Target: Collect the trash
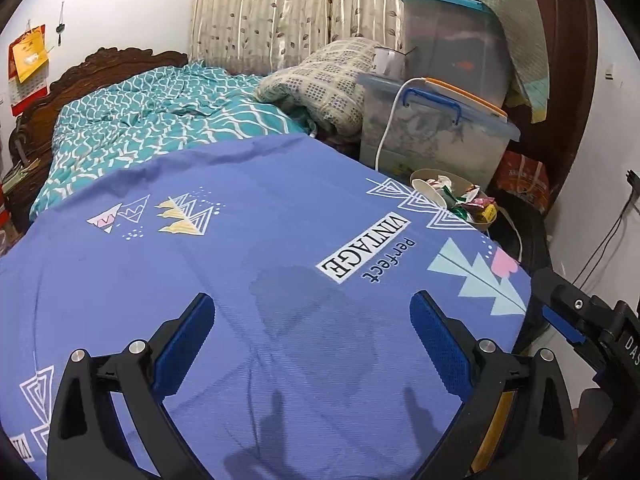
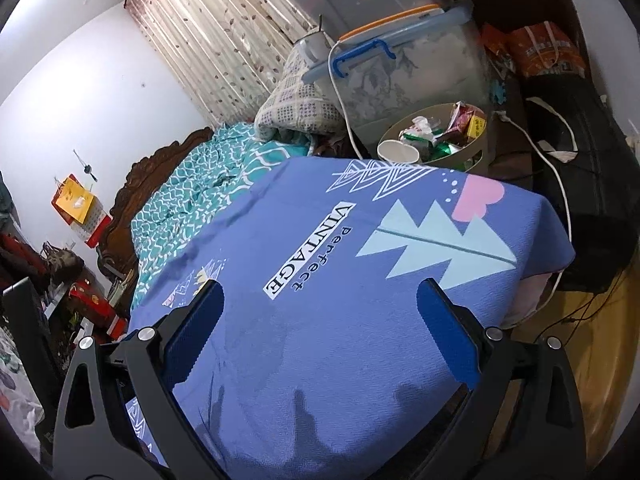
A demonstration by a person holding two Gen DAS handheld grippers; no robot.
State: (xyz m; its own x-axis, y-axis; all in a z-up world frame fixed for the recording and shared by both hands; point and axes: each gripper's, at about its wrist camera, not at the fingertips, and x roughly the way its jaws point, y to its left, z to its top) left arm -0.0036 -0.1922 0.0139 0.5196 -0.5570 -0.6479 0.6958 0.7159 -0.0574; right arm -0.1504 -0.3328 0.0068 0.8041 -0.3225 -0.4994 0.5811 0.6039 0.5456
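Note:
A round beige bin [image 2: 476, 154] stands past the far right corner of the blue printed cloth [image 2: 340, 340]. It holds crumpled wrappers [image 2: 460, 126] and a white paper cup [image 2: 398, 152] lying on its side. The bin also shows in the left wrist view [image 1: 486, 222], with the cup [image 1: 430, 192] and wrappers [image 1: 470, 200]. My left gripper [image 1: 312, 312] is open and empty above the cloth's near part. My right gripper [image 2: 320, 300] is open and empty above the cloth, well short of the bin. The right gripper's side shows at the left wrist view's right edge [image 1: 580, 312].
Clear plastic storage boxes [image 2: 400, 64] are stacked behind the bin, with a white cable [image 2: 340, 92] hanging over them. A teal quilt [image 1: 160, 128] and a folded checked blanket [image 1: 328, 84] lie on the bed behind. A black bag [image 2: 580, 184] and red bags [image 2: 540, 52] stand to the right.

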